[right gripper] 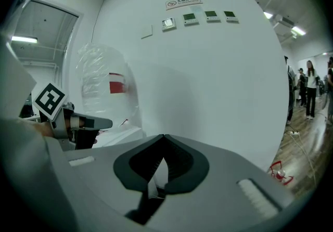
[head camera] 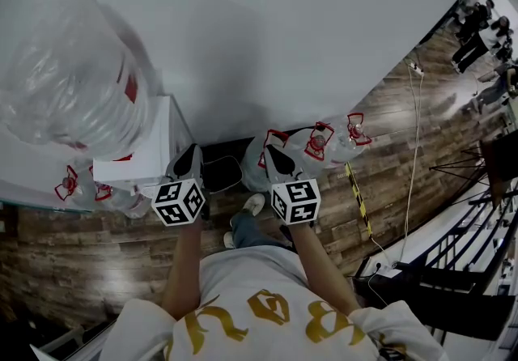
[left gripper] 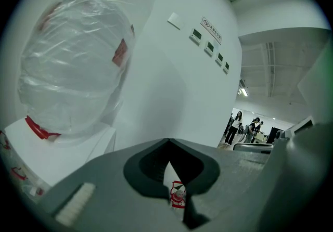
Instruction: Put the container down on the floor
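A large clear water container wrapped in plastic film stands on a white cabinet at the left, against the wall. It also fills the upper left of the left gripper view and shows in the right gripper view. My left gripper hangs just right of the cabinet, jaws shut and empty. My right gripper is beside it, also shut on nothing, above clear bagged containers with red labels lying on the wooden floor. The left gripper shows from the right one.
A dark, low object sits on the floor by the wall between the grippers. More bagged containers lie left of the cabinet. A white cable and yellow-black tape run over the floor at right. People stand far off.
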A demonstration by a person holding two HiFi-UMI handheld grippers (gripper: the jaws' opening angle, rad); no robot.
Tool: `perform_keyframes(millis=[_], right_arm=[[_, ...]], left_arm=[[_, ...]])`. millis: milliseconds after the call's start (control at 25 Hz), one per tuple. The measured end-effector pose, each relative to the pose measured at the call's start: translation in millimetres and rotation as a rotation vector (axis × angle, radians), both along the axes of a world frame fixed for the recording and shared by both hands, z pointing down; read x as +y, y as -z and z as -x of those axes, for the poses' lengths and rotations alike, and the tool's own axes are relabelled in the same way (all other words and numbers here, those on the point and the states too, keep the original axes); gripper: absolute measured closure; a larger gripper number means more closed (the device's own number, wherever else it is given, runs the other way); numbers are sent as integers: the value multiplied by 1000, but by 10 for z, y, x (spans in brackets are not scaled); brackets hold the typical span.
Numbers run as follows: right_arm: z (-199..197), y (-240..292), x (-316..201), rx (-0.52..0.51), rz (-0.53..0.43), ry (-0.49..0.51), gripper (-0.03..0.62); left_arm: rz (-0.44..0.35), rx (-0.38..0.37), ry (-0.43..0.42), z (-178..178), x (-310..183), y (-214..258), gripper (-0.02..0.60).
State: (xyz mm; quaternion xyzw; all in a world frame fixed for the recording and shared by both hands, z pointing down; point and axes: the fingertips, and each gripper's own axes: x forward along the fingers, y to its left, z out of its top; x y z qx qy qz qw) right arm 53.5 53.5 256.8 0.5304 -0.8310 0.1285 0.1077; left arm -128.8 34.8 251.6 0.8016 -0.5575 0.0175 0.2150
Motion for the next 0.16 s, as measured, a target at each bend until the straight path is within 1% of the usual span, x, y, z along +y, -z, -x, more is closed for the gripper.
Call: perform_keyframes(millis=[160], right_arm=[[45,-37,-33,2,6,3,571]], left_arm=[[2,-3,5,58,-44,-19,580]])
